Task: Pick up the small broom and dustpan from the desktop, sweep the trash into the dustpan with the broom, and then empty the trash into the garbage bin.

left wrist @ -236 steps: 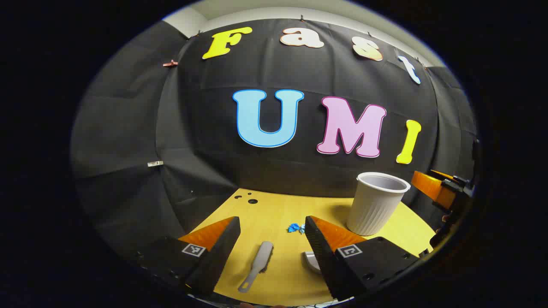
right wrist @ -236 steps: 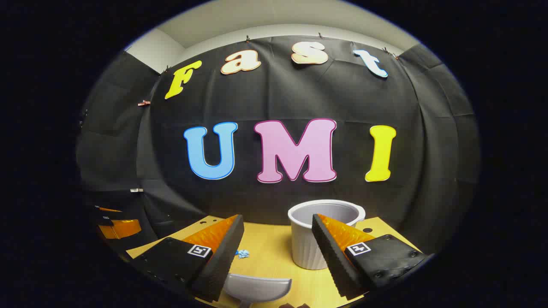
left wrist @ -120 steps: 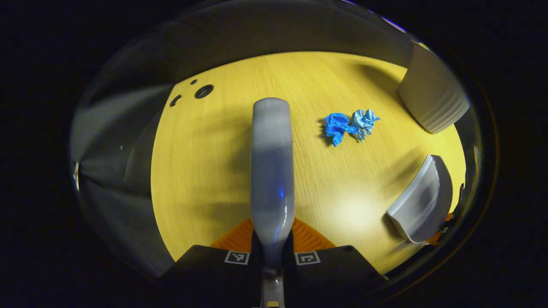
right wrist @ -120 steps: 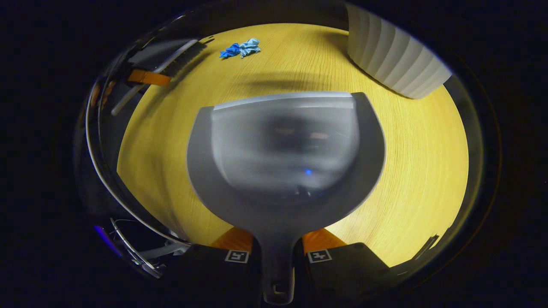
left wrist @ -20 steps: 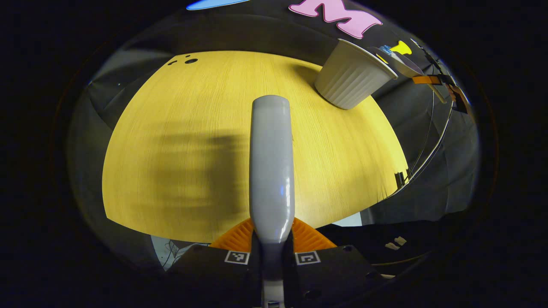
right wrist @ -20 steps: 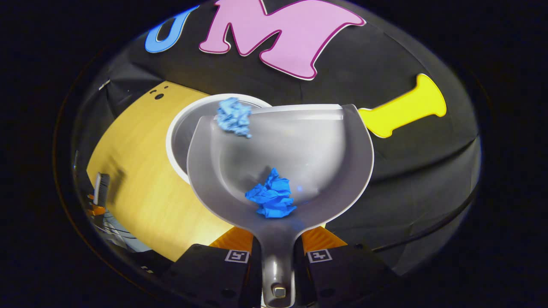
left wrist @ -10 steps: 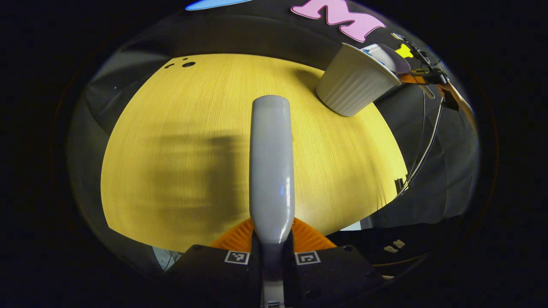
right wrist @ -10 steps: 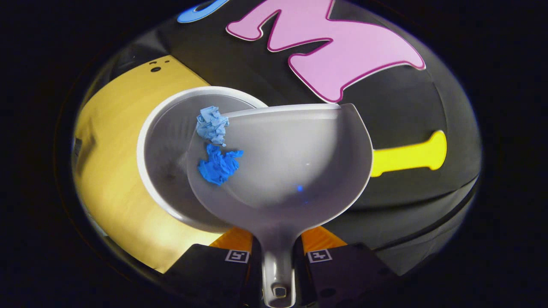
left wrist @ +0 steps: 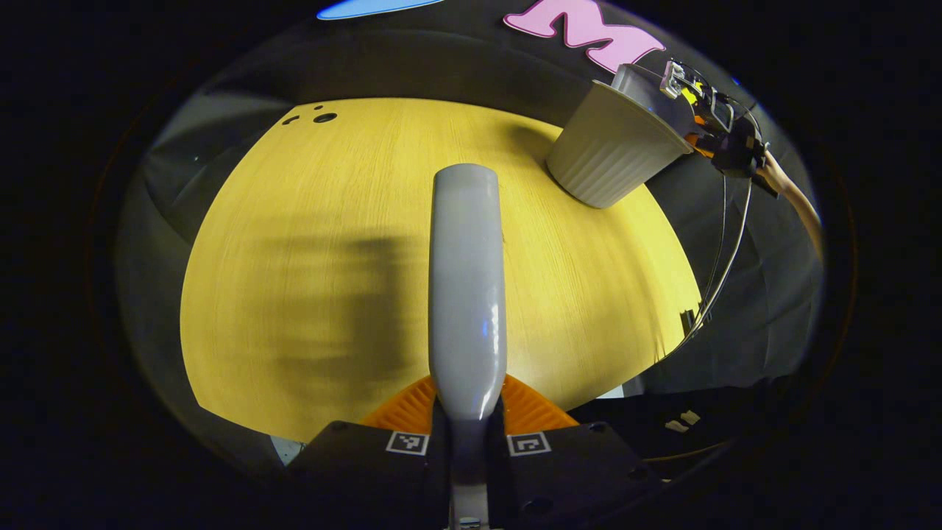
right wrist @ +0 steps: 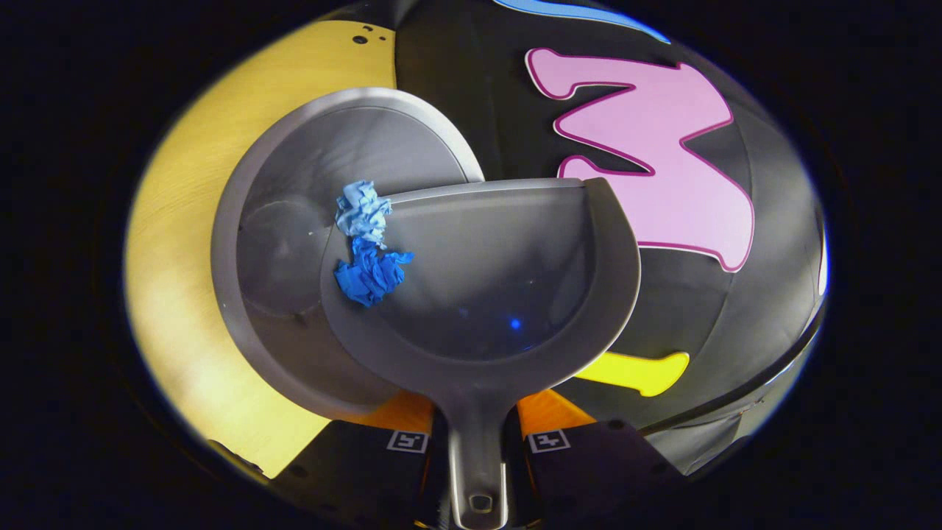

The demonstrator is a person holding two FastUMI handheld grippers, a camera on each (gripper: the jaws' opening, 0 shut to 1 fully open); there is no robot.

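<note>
Dustpan [right wrist: 500, 294] clamped in right hand-held gripper [right wrist: 477, 442], over bin [right wrist: 294, 169].

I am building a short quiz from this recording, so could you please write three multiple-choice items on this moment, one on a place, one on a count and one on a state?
1. Where are the blue paper scraps?
A. At the dustpan's front left edge, over the bin's mouth
B. On the desktop beside the bin
C. At the bottom of the bin

2. How many blue scraps are seen?
A. One
B. Two
C. Four

3. What is the left gripper doing?
A. Open above the desktop
B. Shut on the broom
C. Shut on the bin's rim

Answers:
1 A: in the right gripper view the scraps cling to the edge of the dustpan, above the open garbage bin.
2 B: a pale blue scrap sits above a darker blue one.
3 B: both fingers press on the handle of the broom.
</note>
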